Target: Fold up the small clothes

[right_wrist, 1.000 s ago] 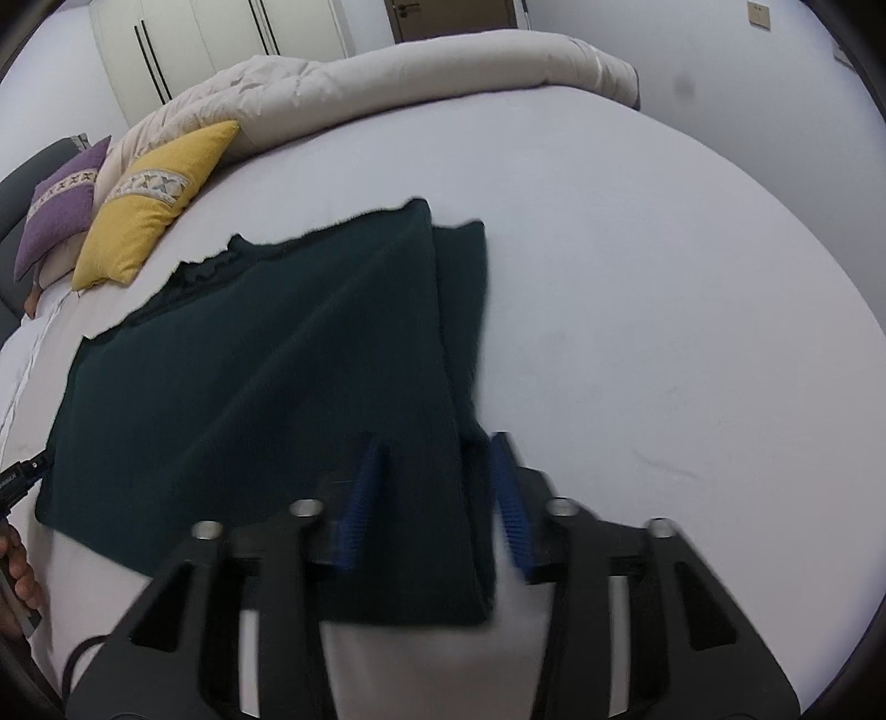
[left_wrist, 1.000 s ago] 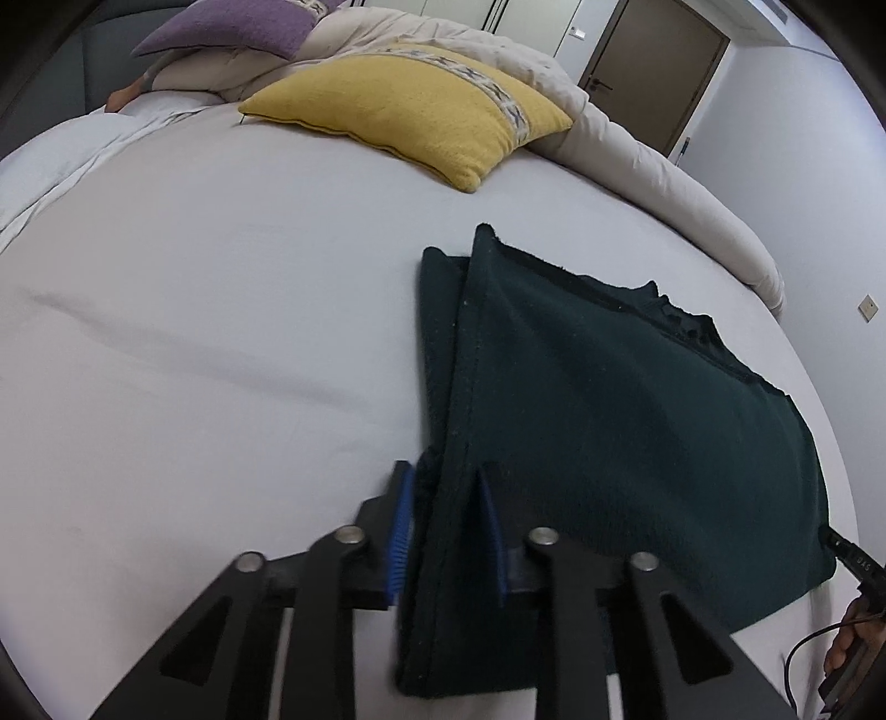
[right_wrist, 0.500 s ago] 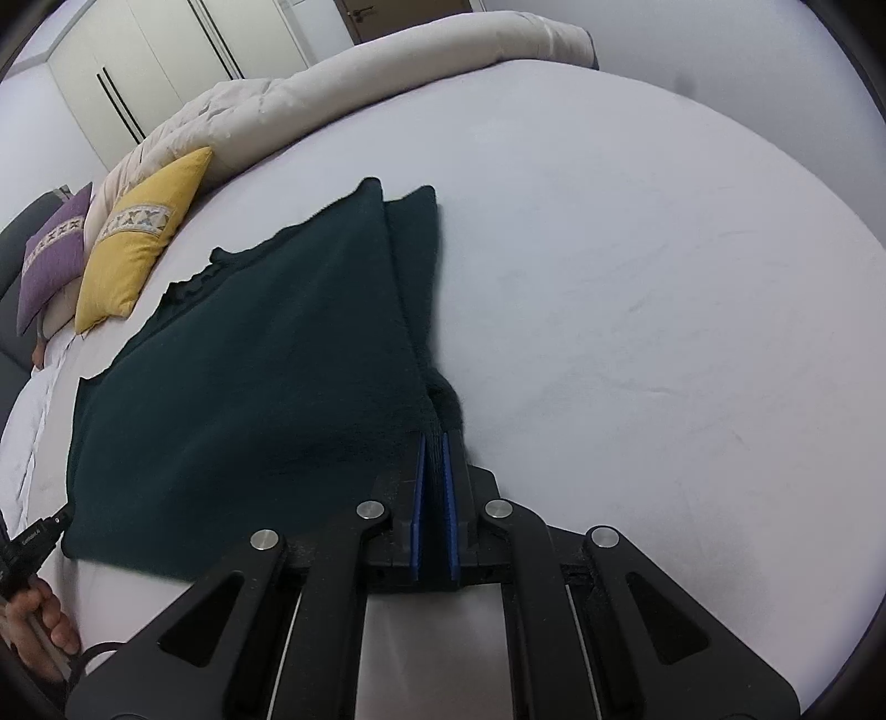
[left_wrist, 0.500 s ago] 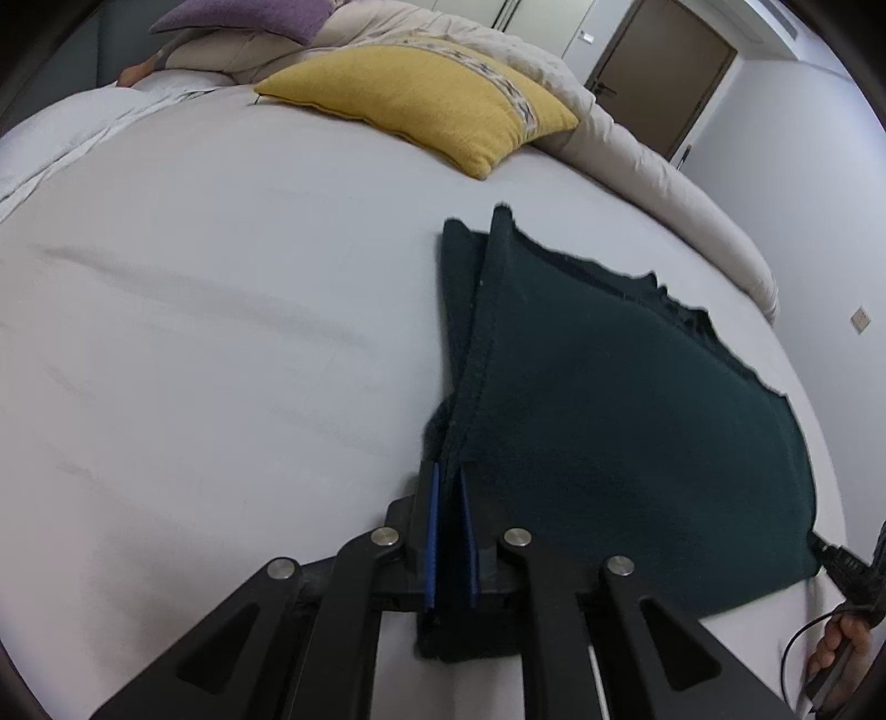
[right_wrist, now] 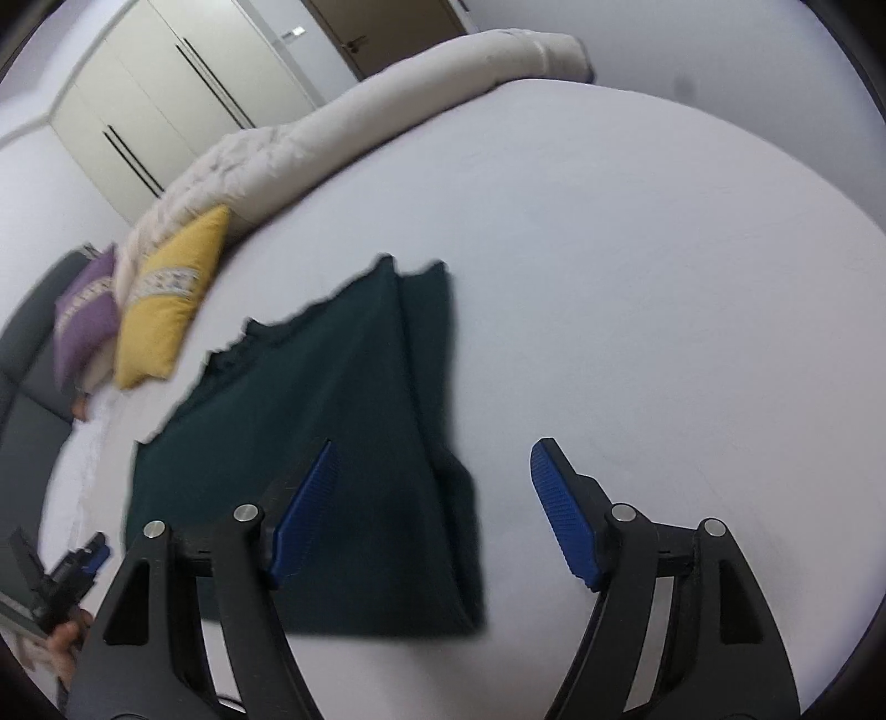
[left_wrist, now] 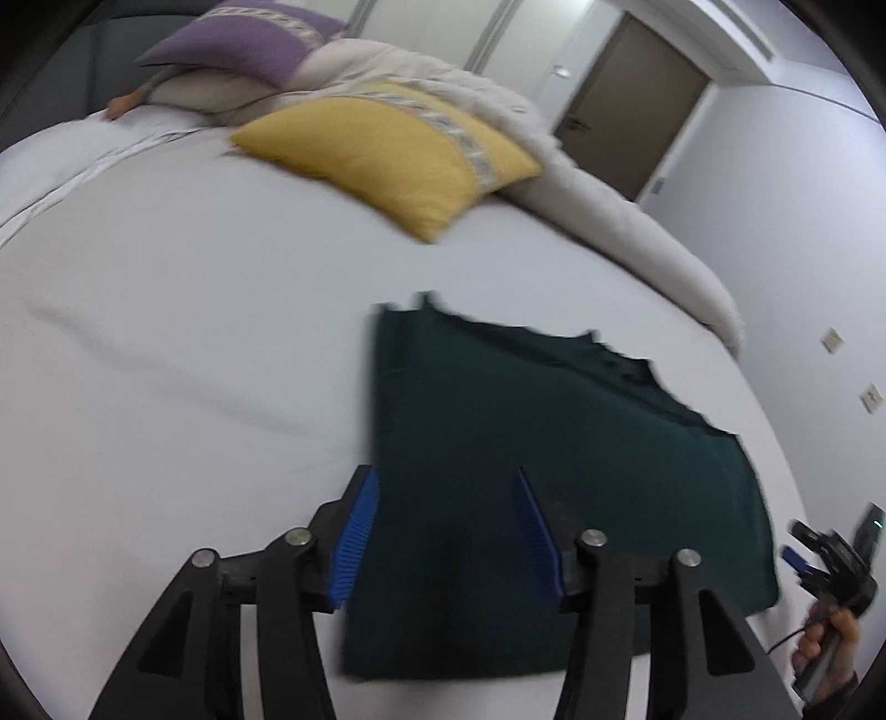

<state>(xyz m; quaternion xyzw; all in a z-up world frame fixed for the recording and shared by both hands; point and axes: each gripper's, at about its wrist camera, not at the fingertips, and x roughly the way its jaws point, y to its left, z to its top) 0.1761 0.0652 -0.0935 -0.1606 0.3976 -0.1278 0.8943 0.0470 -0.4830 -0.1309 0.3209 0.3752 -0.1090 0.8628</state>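
A dark green garment [left_wrist: 531, 454] lies flat and folded on the white bed sheet [left_wrist: 166, 332]; it also shows in the right wrist view [right_wrist: 332, 432]. My left gripper [left_wrist: 448, 531] is open and empty, hovering over the garment's near left edge. My right gripper [right_wrist: 432, 509] is open and empty, wide apart, over the garment's near right corner. The right gripper also shows at the right edge of the left wrist view [left_wrist: 830, 559], held in a hand.
A yellow pillow [left_wrist: 387, 149] and a purple pillow [left_wrist: 249, 44] lie at the head of the bed beside a rolled beige duvet [left_wrist: 609, 221]. White wardrobes [right_wrist: 166, 111] and a brown door [left_wrist: 631, 94] stand behind. The sheet [right_wrist: 664, 277] spreads right of the garment.
Both grippers were shut on the garment's side edges half a second ago. Both have opened and let go, and the garment now lies flat.
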